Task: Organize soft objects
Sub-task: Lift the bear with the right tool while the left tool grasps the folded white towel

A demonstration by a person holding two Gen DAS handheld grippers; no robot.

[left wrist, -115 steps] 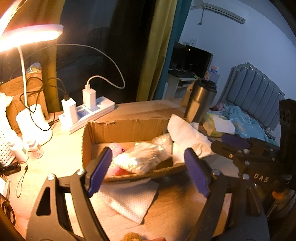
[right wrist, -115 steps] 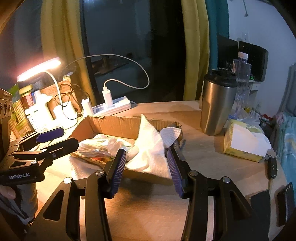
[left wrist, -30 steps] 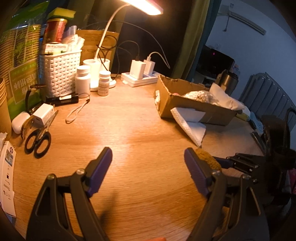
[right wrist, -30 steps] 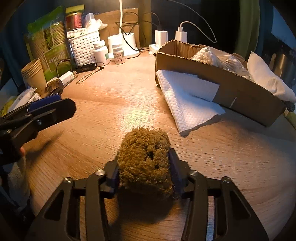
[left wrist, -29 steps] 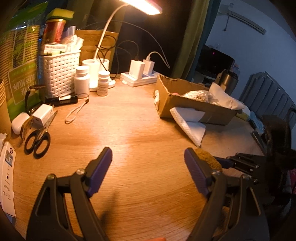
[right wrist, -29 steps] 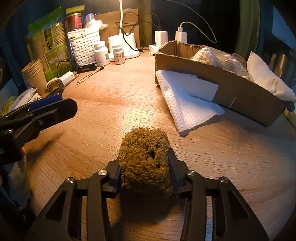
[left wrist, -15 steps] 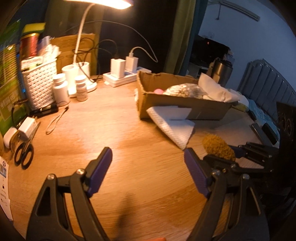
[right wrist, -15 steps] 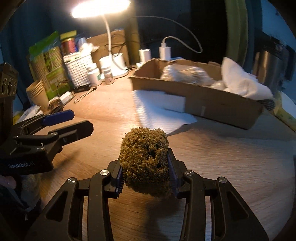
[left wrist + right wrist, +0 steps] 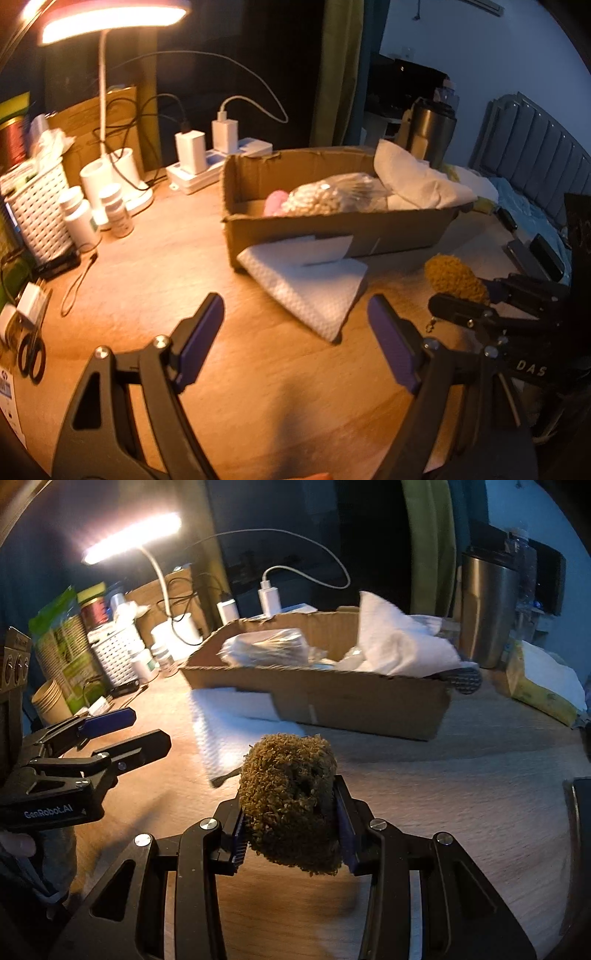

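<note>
A fuzzy olive-brown plush ball (image 9: pixel 290 797) sits clamped above the table, near the filled cardboard box (image 9: pixel 362 701).

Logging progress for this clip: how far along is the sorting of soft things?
Done: a white cloth, a bag of cotton and something pink sit in the cardboard box. In hand: the right hand-held gripper grips a fuzzy brown ball. Left: boxing the ball and the white towel lying outside.

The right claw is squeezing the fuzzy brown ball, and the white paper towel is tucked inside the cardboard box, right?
Not quite. The right gripper does squeeze the fuzzy brown ball, but the white paper towel is not inside the cardboard box. It lies on the table outside, against the box's front wall. The left wrist view shows this clearly.
</note>
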